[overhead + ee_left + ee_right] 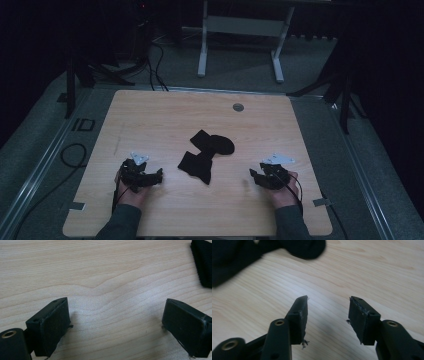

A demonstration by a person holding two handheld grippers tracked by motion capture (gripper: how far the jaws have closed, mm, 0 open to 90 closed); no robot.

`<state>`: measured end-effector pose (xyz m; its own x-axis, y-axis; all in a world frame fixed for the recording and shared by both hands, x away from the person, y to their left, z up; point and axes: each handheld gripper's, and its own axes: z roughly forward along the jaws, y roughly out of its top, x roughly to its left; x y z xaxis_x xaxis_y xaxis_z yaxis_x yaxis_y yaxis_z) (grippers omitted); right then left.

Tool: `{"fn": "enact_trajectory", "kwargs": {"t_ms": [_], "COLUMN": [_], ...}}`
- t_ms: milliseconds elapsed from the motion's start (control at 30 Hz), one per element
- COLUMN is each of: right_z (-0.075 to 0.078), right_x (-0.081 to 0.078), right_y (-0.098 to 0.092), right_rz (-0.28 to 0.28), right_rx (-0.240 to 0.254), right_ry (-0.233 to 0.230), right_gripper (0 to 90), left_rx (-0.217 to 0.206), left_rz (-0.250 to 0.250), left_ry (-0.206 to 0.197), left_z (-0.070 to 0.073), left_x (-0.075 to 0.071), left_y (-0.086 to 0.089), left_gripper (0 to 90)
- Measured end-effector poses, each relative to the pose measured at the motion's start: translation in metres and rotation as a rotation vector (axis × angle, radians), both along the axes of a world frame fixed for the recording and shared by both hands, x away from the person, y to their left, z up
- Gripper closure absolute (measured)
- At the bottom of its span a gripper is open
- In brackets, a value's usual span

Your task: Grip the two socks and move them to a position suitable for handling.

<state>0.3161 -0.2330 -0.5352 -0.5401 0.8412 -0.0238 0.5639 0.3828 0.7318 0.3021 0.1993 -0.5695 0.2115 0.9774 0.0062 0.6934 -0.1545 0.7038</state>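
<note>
Black socks (206, 154) lie crumpled together in the middle of the wooden table (150, 120). My left gripper (160, 176) rests on the table to their left, jaws wide open over bare wood (115, 312), with a ribbed sock edge (203, 262) at the upper right of the left gripper view. On the other side, my right gripper (252, 174) sits low on the table, open with nothing between its jaws (328, 312). The dark socks (262, 252) appear blurred at the top left of the right gripper view.
A round grey grommet (238, 107) sits near the table's far edge. A white desk frame (240, 30) stands on the floor beyond. Black stands (345, 95) and cables (72, 155) flank the table. Tape tabs (320, 202) mark the near corners.
</note>
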Motion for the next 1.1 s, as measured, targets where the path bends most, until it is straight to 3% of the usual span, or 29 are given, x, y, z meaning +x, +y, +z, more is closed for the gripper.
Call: {"fn": "enact_trajectory", "kwargs": {"t_ms": [33, 67, 100, 133, 167, 333, 533, 833, 1100], "right_z": [0.005, 0.005, 0.008, 0.008, 0.011, 0.014, 0.02, 0.019, 0.014], "right_x": [-0.002, -0.002, -0.003, -0.003, -0.003, -0.004, -0.004, 0.001, 0.006], "right_y": [0.007, 0.007, 0.017, 0.017, 0.026, 0.044, 0.08, 0.12, 0.154], "right_rz": [0.04, 0.04, 0.104, 0.104, 0.146, 0.214, 0.307, 0.392, 0.44], "right_rx": [-0.007, -0.007, -0.01, -0.01, -0.026, -0.037, -0.055, -0.054, -0.083], "right_ry": [0.001, 0.001, 0.008, 0.008, 0.011, 0.013, 0.008, 0.02, 0.04], "right_gripper": [52.9, 52.9, 57.2, 57.2, 62.0, 69.9, 76.1, 74.7, 65.9], "left_rx": [0.0, 0.0, 0.001, 0.001, 0.0, 0.0, 0.0, 0.0, 0.0], "left_rz": [0.0, 0.0, 0.0, 0.0, 0.0, 0.0, 0.001, 0.0, 0.0], "left_ry": [0.0, 0.0, 0.0, 0.0, 0.0, 0.0, -0.001, 0.0, 0.0], "left_z": [0.0, 0.0, 0.0, 0.0, 0.0, 0.0, 0.0, 0.0, 0.0], "left_x": [0.0, 0.0, 0.0, 0.0, 0.0, 0.0, 0.0, 0.0, 0.0], "left_y": [0.0, 0.0, 0.0, 0.0, 0.0, 0.0, 0.0, 0.0, 0.0], "left_gripper": [7.9, 7.9, 7.9, 7.9, 7.9, 7.9, 7.9, 7.9, 7.9]}}
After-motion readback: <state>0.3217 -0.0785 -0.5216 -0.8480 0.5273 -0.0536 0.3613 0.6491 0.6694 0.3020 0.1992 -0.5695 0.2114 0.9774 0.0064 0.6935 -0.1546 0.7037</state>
